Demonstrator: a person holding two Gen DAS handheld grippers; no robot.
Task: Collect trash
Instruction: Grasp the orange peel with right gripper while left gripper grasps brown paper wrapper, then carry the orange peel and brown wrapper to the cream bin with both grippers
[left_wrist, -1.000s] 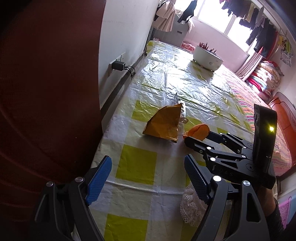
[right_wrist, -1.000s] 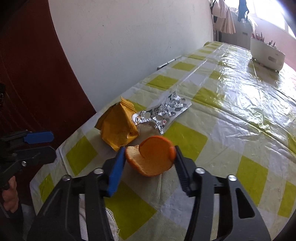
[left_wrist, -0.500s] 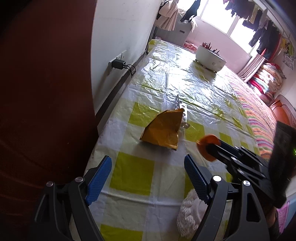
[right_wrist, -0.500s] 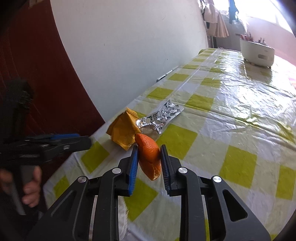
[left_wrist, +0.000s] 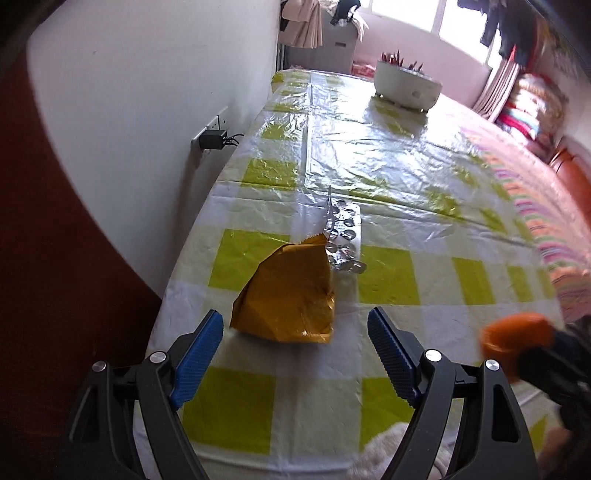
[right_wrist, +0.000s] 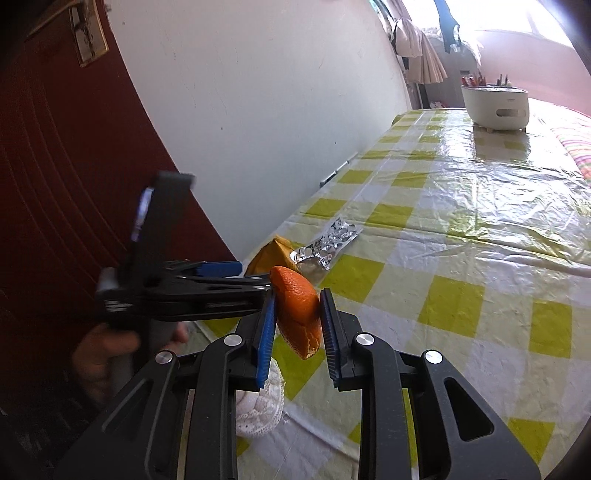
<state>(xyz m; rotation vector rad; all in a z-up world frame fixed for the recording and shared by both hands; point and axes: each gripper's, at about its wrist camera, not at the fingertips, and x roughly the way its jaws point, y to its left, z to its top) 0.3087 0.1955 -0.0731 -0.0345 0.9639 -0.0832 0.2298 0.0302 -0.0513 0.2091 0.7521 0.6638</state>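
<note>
An orange peel (right_wrist: 297, 304) is pinched between the blue pads of my right gripper (right_wrist: 297, 308), which holds it in the air above the table's near corner; the peel (left_wrist: 515, 334) shows blurred at the right of the left wrist view. A crumpled yellow-brown wrapper (left_wrist: 290, 301) lies on the checked tablecloth (left_wrist: 388, 206), with a silver blister pack (left_wrist: 343, 236) just behind it. My left gripper (left_wrist: 295, 350) hangs open, its pads either side of the wrapper's near edge and not touching it. The left gripper (right_wrist: 236, 271) is also visible from the right wrist, beside the wrapper (right_wrist: 271, 253) and blister pack (right_wrist: 330, 240).
A white pot (left_wrist: 408, 86) with sticks in it stands at the table's far end. A white wall (left_wrist: 147, 110) with a socket and plug (left_wrist: 214, 138) runs along the left edge. A white lace cloth (right_wrist: 260, 402) hangs at the near edge. A person's hand (right_wrist: 107, 347) grips the left tool.
My right gripper closed on the orange peel and lifted it off the table toward the near right. My left gripper moved forward until its pads flank the wrapper.
</note>
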